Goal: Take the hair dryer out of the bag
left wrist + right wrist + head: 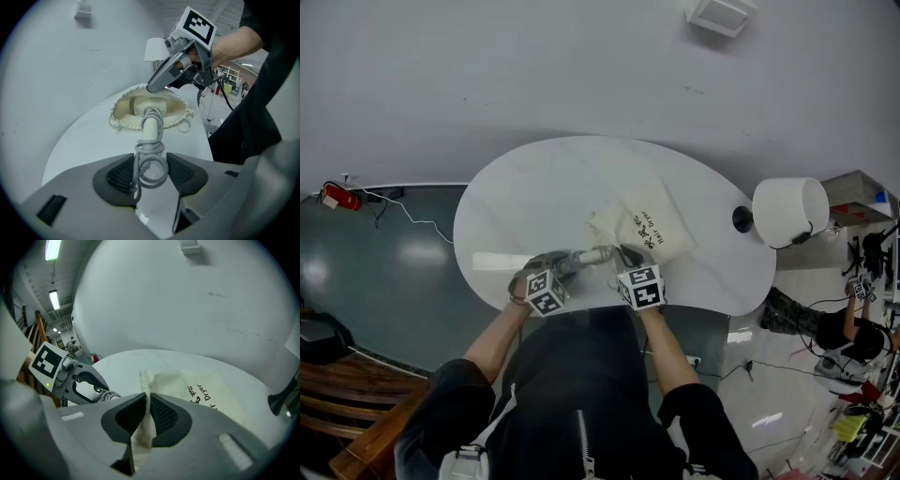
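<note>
one gripper (146, 399) (right) pinches bag rim (149, 379) near table (534, 187) edge.

White oval table (506, 216) at centre, pale wall (581, 66) at twelve o'clock, dark green floor (384, 272) at nine, wooden furniture (337, 403) at eight, white lamp (789, 211) at three.

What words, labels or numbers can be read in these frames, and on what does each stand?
"Dryer": dark print on the cloth bag, right gripper view.
Characters beside it: too blurred to read.
Label on the hair dryer, left gripper view: too small to read.
</note>
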The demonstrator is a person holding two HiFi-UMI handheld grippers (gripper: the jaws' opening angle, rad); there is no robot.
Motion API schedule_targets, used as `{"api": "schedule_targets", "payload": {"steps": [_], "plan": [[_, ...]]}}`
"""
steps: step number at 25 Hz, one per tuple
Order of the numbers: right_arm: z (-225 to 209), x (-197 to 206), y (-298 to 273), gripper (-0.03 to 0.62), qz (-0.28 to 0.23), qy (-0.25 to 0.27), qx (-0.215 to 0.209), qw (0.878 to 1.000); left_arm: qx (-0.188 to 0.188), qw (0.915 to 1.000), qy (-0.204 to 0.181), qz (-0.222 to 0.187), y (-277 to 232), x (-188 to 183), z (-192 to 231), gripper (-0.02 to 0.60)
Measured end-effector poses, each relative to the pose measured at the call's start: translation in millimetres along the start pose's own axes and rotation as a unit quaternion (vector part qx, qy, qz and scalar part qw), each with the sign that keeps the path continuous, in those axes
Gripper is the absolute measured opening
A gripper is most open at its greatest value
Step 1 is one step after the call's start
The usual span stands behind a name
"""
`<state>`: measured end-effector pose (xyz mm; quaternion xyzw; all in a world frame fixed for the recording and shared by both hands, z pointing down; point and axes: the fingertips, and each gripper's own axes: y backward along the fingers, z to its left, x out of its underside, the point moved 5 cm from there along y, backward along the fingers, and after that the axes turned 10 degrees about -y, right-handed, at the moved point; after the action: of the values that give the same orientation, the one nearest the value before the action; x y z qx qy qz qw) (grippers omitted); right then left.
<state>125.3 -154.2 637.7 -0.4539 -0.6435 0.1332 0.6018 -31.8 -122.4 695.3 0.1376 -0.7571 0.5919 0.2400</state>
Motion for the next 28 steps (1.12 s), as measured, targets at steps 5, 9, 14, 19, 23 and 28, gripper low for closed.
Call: {"api": "schedule_targets", "payload": {"steps": [5,9,14,19,23,28], "plan": [[0,1,-2,0.029,0.002,0.000,0.001,1.000,-0.002,1.0000,0.004,0.007,9,10,1,0.221],[1,2,-2,0.029,0.003,0.000,0.000,1.000,-0.004,0.9999,0.010,0.011,15,18,0,0.221],[2,5,-2,0.029,0.005,0.002,0.000,1.000,-0.005,0.9998,0.017,0.012,18,24,-4,0.221],[3,5,-1,0.029,0.005,0.003,0.000,1.000,-0.007,0.9996,0.022,0.014,20,30,-8,0.221],[5,7,0,0.029,0.007,0.002,0.000,1.000,-0.011,0.9995,0.022,0.021,16,34,-10,0.221],[3,10,1,0.029,0.006,0.000,-0.004,1.000,-0.006,0.9992,0.015,0.037,8,39,-14,0.221]]}}
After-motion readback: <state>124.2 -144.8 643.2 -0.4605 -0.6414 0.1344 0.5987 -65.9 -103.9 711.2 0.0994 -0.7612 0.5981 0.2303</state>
